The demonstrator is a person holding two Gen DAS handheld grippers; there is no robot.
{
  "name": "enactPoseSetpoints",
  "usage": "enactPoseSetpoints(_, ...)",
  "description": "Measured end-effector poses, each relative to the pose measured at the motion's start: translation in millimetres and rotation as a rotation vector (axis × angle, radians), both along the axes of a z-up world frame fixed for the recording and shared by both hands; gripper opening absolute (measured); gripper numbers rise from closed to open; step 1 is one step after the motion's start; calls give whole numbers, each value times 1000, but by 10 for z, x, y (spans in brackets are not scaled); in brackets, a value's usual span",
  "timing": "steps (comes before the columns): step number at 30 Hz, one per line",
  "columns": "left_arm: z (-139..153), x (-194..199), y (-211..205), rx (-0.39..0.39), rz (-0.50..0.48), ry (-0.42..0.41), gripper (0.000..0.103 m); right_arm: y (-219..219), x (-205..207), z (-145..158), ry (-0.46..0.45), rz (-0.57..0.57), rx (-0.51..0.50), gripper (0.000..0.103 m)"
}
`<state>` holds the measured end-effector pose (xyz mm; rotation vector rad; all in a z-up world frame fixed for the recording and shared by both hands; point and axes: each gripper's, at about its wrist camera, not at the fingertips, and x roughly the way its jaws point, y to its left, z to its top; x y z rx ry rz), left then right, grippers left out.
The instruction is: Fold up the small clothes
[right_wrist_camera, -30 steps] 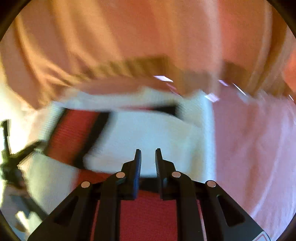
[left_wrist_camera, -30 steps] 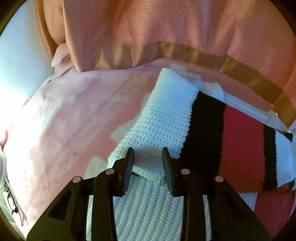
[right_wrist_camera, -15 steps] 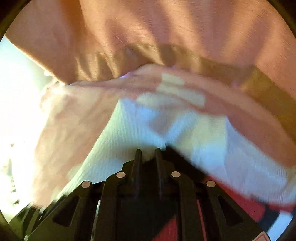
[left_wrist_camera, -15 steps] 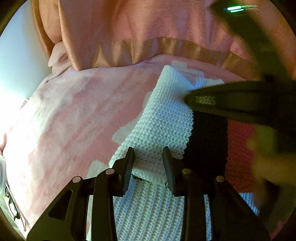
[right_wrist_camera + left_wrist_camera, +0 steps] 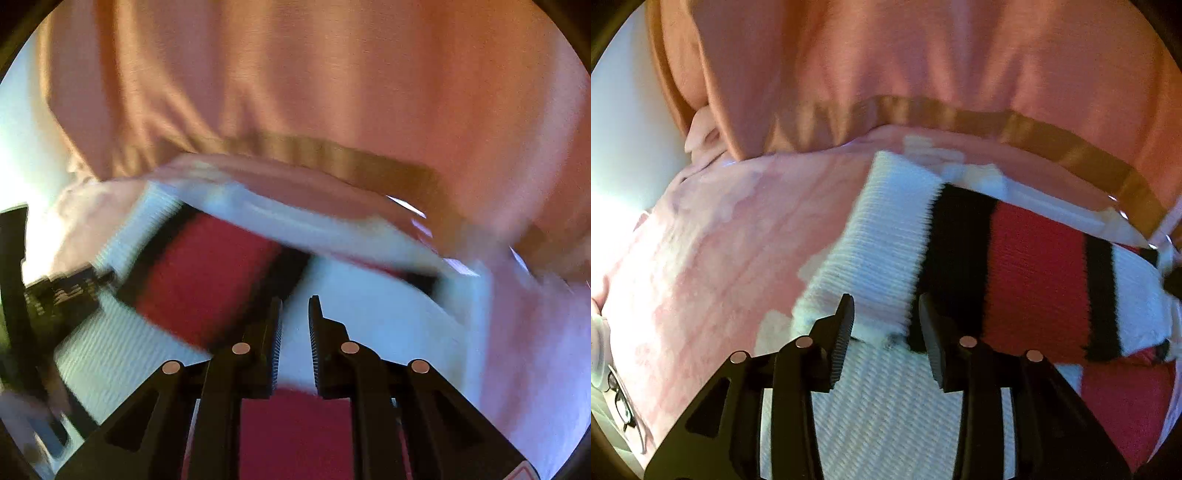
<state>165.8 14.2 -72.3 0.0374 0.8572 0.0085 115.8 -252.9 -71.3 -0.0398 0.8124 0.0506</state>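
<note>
A knitted garment with white, black and red stripes (image 5: 1027,266) lies folded on a pink patterned cover (image 5: 713,258). In the left wrist view my left gripper (image 5: 886,317) is open, its fingers either side of the white folded edge (image 5: 882,254), not clamping it. In the right wrist view, which is blurred, my right gripper (image 5: 295,317) has its jaws a narrow gap apart over the white and red stripes (image 5: 207,273), with nothing seen between them. The left gripper's black body (image 5: 55,295) shows at the left edge there.
The person's salmon sweater with a tan hem band (image 5: 960,114) hangs close behind the garment. Glasses (image 5: 620,398) lie at the far lower left. A bright white wall (image 5: 624,129) is at the left.
The right gripper swept left across the left wrist view and has swung back right, over the red and white stripes. The left gripper stayed at the white folded edge, still open.
</note>
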Motion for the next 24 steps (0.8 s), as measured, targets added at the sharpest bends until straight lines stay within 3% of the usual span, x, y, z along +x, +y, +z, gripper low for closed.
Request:
enactPoseSetpoints(2, 20, -101, -96, 6, -12, -7, 40, -353, -196, -67, 12, -67, 27, 12)
enactPoseSetpoints(9, 27, -242, -370, 23, -38, -10, 42, -936, -393, -204, 14, -153, 76, 12)
enactPoseSetpoints(15, -118, -164, -526, 89, -63, 3, 42, -977, -208, -352, 37, -150, 113, 12)
enactPoseSetpoints(19, -218, -100, -539, 110, -69, 23, 42, -1050, -47, -766, 151, -163, 56, 10)
enactPoseSetpoints(21, -221, -90, -543, 109, -70, 24, 42, -1094, -74, -674, 143, -170, 95, 10)
enactPoseSetpoints(24, -198, -81, -532, 107, -67, 19, 45, -1094, -166, -430, 51, -162, 132, 12)
